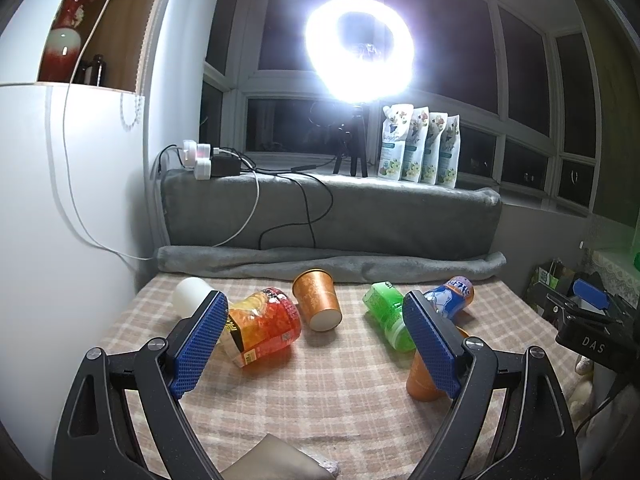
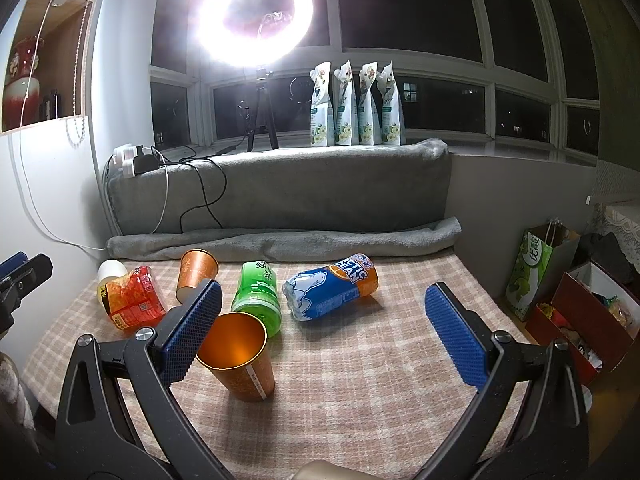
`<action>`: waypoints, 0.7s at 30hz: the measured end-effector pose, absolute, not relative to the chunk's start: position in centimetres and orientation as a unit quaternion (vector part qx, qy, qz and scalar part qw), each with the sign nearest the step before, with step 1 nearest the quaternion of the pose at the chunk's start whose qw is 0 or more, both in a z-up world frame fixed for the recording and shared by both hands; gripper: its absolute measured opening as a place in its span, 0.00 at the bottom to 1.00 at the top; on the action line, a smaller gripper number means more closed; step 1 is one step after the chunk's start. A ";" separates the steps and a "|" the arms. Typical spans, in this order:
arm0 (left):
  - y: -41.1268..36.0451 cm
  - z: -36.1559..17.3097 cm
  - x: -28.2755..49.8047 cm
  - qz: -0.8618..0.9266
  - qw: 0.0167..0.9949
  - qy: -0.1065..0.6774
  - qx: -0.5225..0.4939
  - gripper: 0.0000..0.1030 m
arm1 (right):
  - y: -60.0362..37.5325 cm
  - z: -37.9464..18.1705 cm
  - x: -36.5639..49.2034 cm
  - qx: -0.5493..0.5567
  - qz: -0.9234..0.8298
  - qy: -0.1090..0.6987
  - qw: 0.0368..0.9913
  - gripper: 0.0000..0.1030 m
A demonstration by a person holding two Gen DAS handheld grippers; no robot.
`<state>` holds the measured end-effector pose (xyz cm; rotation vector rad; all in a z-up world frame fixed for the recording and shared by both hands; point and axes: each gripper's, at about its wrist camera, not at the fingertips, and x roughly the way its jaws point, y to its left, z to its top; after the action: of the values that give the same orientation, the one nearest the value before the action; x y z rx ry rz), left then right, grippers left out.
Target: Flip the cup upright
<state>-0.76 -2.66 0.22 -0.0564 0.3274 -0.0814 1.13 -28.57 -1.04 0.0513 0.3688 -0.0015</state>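
Observation:
An orange paper cup (image 2: 240,356) stands upright on the checked cloth (image 2: 360,380), its open mouth up, just right of my right gripper's left finger; in the left wrist view it (image 1: 420,376) is partly hidden behind the right finger. A second orange cup (image 1: 318,300) lies on its side farther back, also in the right wrist view (image 2: 196,272). My left gripper (image 1: 312,320) is open and empty above the cloth. My right gripper (image 2: 324,308) is open and empty; its body shows at the right edge of the left wrist view.
A red-orange snack cup (image 1: 262,326), a white cup (image 1: 192,294), a green bottle (image 2: 258,296) and a blue Arctic Ocean bottle (image 2: 332,292) lie on the cloth. A grey cushion (image 2: 280,196) and rolled blanket bound the back. A bag and boxes (image 2: 580,304) stand right.

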 end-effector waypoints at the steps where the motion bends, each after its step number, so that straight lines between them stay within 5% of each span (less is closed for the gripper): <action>1: -2.7 0.2 -0.8 -0.040 0.985 0.163 -0.028 0.87 | -28.6 -1.0 1.1 0.026 -0.001 0.183 0.983 1.00; 21: -2.4 -0.2 -0.5 -0.041 0.984 0.168 -0.030 0.87 | -28.5 -1.1 1.2 0.026 -0.001 0.184 0.983 1.00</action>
<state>-0.47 -2.41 -0.22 -0.0603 0.3382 -0.0826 1.17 -28.46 -1.12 0.0516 0.3701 -0.0018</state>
